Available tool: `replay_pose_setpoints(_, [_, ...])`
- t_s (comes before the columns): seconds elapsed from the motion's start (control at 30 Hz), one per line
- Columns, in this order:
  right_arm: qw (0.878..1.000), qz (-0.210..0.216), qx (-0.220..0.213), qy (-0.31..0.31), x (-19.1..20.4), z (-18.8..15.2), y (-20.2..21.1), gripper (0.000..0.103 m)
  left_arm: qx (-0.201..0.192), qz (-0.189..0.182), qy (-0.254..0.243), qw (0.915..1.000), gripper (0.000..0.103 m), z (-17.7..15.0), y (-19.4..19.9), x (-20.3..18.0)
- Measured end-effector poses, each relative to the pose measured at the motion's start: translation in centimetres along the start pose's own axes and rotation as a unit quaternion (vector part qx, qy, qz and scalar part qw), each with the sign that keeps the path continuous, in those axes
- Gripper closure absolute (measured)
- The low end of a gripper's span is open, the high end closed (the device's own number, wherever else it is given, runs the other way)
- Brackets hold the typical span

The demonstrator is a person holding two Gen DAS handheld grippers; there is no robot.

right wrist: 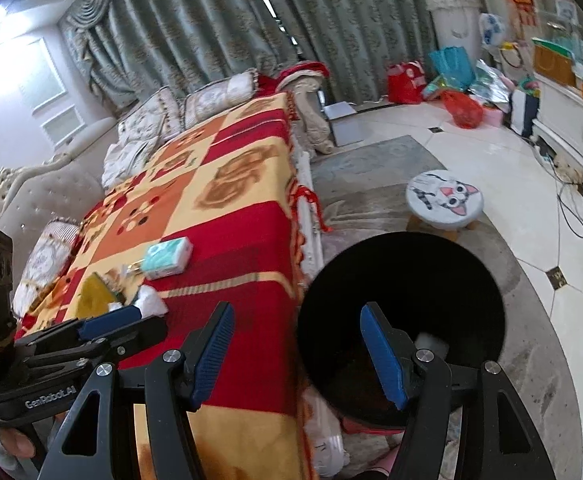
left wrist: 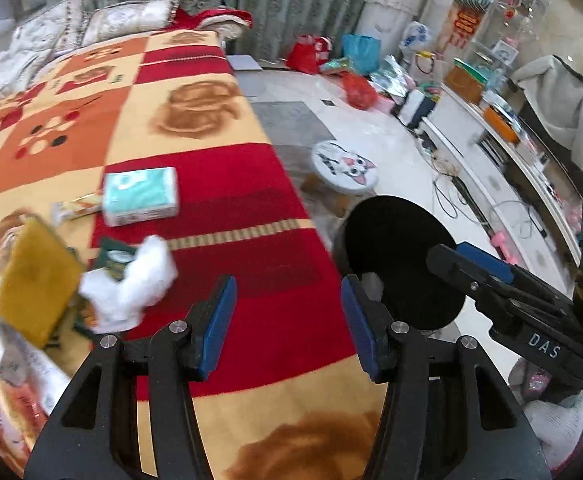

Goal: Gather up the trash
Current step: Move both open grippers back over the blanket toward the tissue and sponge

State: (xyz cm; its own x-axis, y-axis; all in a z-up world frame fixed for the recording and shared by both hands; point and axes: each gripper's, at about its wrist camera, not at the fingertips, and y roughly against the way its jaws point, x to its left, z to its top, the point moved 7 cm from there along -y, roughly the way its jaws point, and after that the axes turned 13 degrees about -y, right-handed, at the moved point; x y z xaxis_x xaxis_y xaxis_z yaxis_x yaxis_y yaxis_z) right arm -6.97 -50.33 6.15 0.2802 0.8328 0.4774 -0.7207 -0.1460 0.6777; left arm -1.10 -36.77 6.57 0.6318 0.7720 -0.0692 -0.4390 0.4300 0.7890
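A crumpled white tissue [left wrist: 131, 280] lies on the red and yellow blanket [left wrist: 251, 208], beside a yellow sponge [left wrist: 35, 280], a green wrapper [left wrist: 113, 258], a snack wrapper [left wrist: 77, 204] and a teal tissue pack [left wrist: 141, 196]. My left gripper [left wrist: 287, 316] is open and empty, just right of the tissue. A black bin [right wrist: 403, 320] stands on the floor beside the sofa, with something white inside [right wrist: 431, 344]. My right gripper [right wrist: 297, 352] is open and empty, over the bin's rim. It also shows in the left wrist view [left wrist: 471, 260].
A small cat-face stool [right wrist: 445, 200] stands on the grey rug beyond the bin. Bags [right wrist: 461, 110] and clutter lie by the curtains. A white low cabinet [left wrist: 511, 168] with cables runs along the right. Cushions [left wrist: 123, 20] sit at the sofa's far end.
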Motion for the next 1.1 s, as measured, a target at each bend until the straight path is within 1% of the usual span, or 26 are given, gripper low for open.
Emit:
replay_pose_setpoints(0.17, [1.0, 0.007, 0.014, 0.012, 2.3, -1.2, -0.8, 0.04, -0.003, 0.028, 0.01, 0.9996, 0.05, -1.2, 1.2, 2.7])
replay_pose_setpoints(0.27, [0.999, 0.012, 0.021, 0.021, 3.4, -2.0, -1.1, 0.039, -0.005, 0.037, 0.015, 0.9992, 0.05, -1.9, 1.9, 3.8])
replay_pose_setpoints(0.33, [0.999, 0.014, 0.026, 0.027, 4.2, -2.4, -1.3, 0.036, -0.008, 0.044, 0.02, 0.9988, 0.05, -2.4, 2.4, 4.7])
replay_pose_setpoints(0.43, [0.999, 0.02, 0.032, 0.033, 5.4, -3.0, -1.6, 0.035, -0.01, 0.054, 0.024, 0.9982, 0.05, -3.0, 3.2, 5.6])
replay_pose_setpoints(0.83, [0.995, 0.036, 0.057, 0.068, 9.6, -5.5, -2.5, 0.035, -0.016, 0.078, 0.052, 0.9955, 0.05, -5.5, 5.9, 8.7])
replay_pose_setpoints(1.1, [0.992, 0.039, 0.075, 0.089, 11.8, -7.1, -3.2, 0.034, -0.018, 0.082, 0.074, 0.9937, 0.049, -7.0, 7.1, 11.0])
